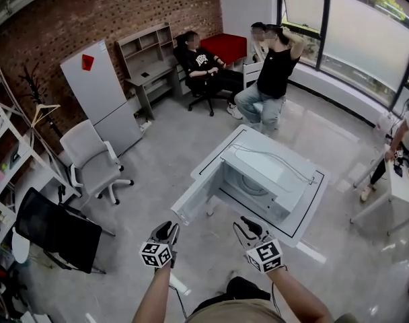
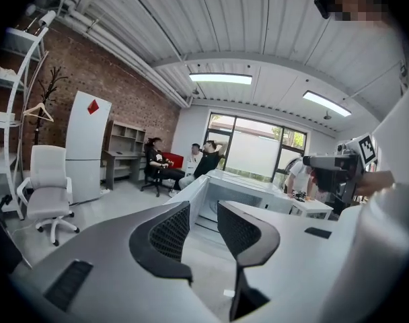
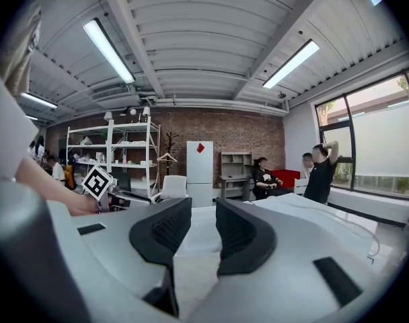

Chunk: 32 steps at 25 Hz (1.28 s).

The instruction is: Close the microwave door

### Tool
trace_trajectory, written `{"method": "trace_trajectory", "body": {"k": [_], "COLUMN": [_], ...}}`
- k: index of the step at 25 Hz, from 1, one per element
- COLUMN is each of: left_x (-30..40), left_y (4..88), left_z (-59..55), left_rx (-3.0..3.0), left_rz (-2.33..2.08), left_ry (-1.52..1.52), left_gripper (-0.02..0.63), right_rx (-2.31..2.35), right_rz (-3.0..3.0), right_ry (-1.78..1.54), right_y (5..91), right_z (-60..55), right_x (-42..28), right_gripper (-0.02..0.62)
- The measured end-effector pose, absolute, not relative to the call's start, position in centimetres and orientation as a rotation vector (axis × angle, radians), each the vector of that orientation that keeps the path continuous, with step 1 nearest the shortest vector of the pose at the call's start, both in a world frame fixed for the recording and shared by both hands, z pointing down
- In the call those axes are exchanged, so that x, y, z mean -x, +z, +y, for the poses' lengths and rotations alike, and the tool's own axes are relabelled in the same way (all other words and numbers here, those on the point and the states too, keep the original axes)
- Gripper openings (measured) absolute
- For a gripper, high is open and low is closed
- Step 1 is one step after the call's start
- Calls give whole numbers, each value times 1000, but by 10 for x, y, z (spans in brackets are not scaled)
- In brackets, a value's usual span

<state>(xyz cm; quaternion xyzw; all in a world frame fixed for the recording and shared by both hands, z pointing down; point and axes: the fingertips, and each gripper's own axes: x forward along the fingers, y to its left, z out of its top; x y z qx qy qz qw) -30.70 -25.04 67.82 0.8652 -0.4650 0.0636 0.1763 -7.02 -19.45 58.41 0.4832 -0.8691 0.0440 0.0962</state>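
A white microwave (image 1: 272, 177) stands on a low white table (image 1: 311, 215) in the middle of the room. Its door (image 1: 193, 200) hangs open to the left and the cavity faces me. My left gripper (image 1: 168, 231) hovers in the air short of the door, jaws apart with nothing between them. In the left gripper view the gripper (image 2: 203, 229) points at the open door (image 2: 191, 195) and the cavity behind it. My right gripper (image 1: 247, 225) is held just before the table's near edge, open and empty. In the right gripper view the gripper (image 3: 203, 229) has the microwave (image 3: 305, 210) to its right.
A white office chair (image 1: 90, 157) and a black chair (image 1: 56, 231) stand at the left, with shelves (image 1: 9, 147) along that wall. A white fridge (image 1: 100, 93) is at the brick wall. Two people sit beyond the table (image 1: 272, 73), (image 1: 201, 69); another is at the right (image 1: 406, 140).
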Motion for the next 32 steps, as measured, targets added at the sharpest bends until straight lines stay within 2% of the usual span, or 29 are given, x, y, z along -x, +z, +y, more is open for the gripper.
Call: {"method": "trace_trajectory", "body": {"k": [5, 16, 32], "left_x": [311, 315, 313], "left_y": [708, 742, 759], "left_z": [-285, -328, -351], "left_rx": [-2396, -2369, -2421], "left_rz": [-1348, -1355, -1148], "left_ry": [297, 454, 622], "left_gripper": [152, 172, 196], "right_rx": [-1388, -1266, -1406], "right_rz": [-2581, -2614, -2602], "right_ry": [120, 134, 212], "right_y": [585, 601, 599], "right_z": [-232, -277, -304], "right_x": [66, 73, 78], "right_gripper": [104, 104, 104]}}
